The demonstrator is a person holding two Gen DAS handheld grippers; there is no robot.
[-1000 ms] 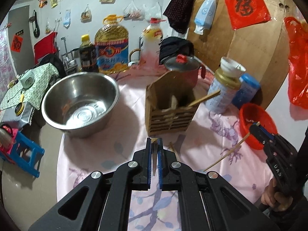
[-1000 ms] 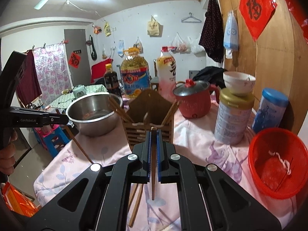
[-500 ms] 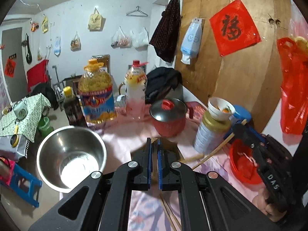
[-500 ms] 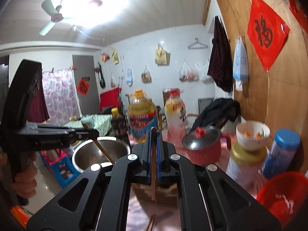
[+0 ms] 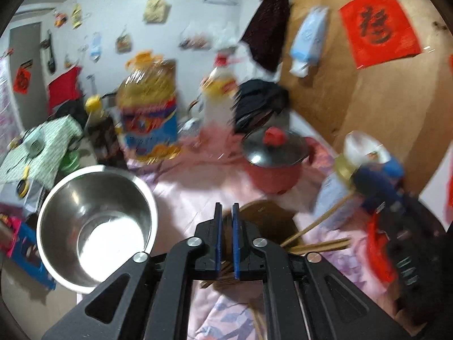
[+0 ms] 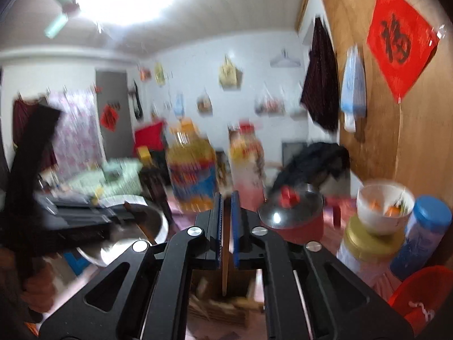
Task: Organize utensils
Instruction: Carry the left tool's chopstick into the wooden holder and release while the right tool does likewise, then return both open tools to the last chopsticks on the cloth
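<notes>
The wooden utensil holder (image 5: pixel 266 221) stands on the pink tablecloth right below both grippers; it also shows in the right wrist view (image 6: pixel 223 303). My left gripper (image 5: pixel 225 212) hovers above the holder, jaws slightly apart, with no chopstick clearly between them. My right gripper (image 6: pixel 225 201) has its jaws slightly apart with a chopstick (image 6: pixel 224 266) hanging between them down into the holder. In the left wrist view the right gripper (image 5: pixel 396 212) appears with that chopstick (image 5: pixel 317 223) slanting into the holder. Both views are blurred.
A steel bowl (image 5: pixel 96 226) sits left of the holder. A red pot with lid (image 5: pixel 276 158), a tin with a white bowl on top (image 6: pixel 376 226), a blue-lidded jar (image 6: pixel 421 238), a red basket (image 6: pixel 419 303) and oil bottles (image 5: pixel 150 107) surround it. Loose chopsticks (image 5: pixel 320 245) lie by the holder.
Both grippers moved over the holder. The left gripper's jaws parted slightly and its chopstick no longer shows between them. The right chopstick now reaches into the holder.
</notes>
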